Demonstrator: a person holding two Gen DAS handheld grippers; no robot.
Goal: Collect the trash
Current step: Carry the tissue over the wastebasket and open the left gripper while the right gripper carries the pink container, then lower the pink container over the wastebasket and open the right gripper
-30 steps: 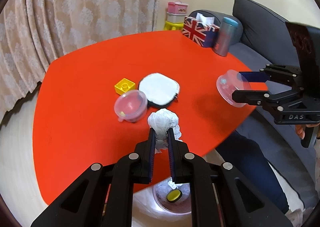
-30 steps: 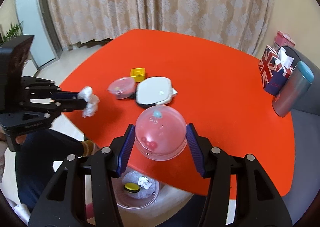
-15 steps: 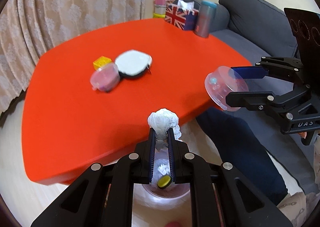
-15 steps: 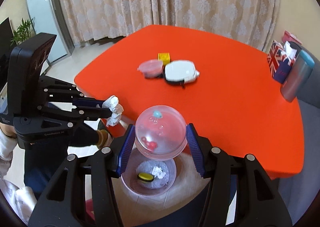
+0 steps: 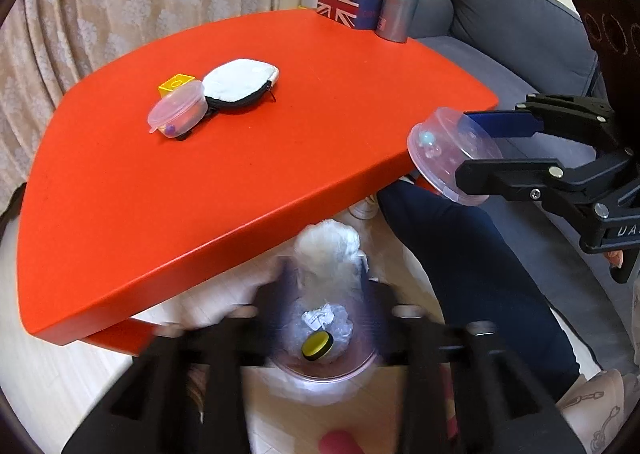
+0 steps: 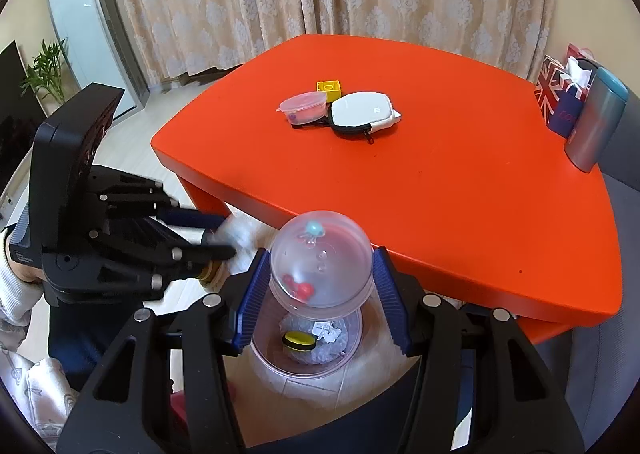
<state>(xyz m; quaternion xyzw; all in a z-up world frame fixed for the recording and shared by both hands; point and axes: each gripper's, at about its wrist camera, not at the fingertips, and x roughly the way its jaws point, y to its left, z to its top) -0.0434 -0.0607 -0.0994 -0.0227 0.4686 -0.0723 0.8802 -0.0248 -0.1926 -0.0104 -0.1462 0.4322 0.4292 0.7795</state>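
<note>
Right gripper (image 6: 320, 286) clamps clear dome lid (image 6: 320, 258) above clear bin (image 6: 308, 346) on floor, off orange table's (image 6: 460, 181) near edge. Left gripper (image 6: 222, 238), blurred, at crumpled tissue (image 6: 240, 232) beside it.

the tabletop (image 6: 460, 173) is smooth orange-red with a soft satin sheen. the dome container (image 6: 320, 254) is clear glossy plastic, as is the bin (image 6: 264, 354) on the floor. the tissue wad (image 5: 328, 250) looks like crumpled matt white paper. the pouch (image 6: 362, 113) is white cloth, finely textured. the tumbler (image 6: 596, 125) has a brushed metallic look. the right gripper (image 6: 318, 294) is matt black plastic with ribbed blue pads (image 6: 250, 298).
</note>
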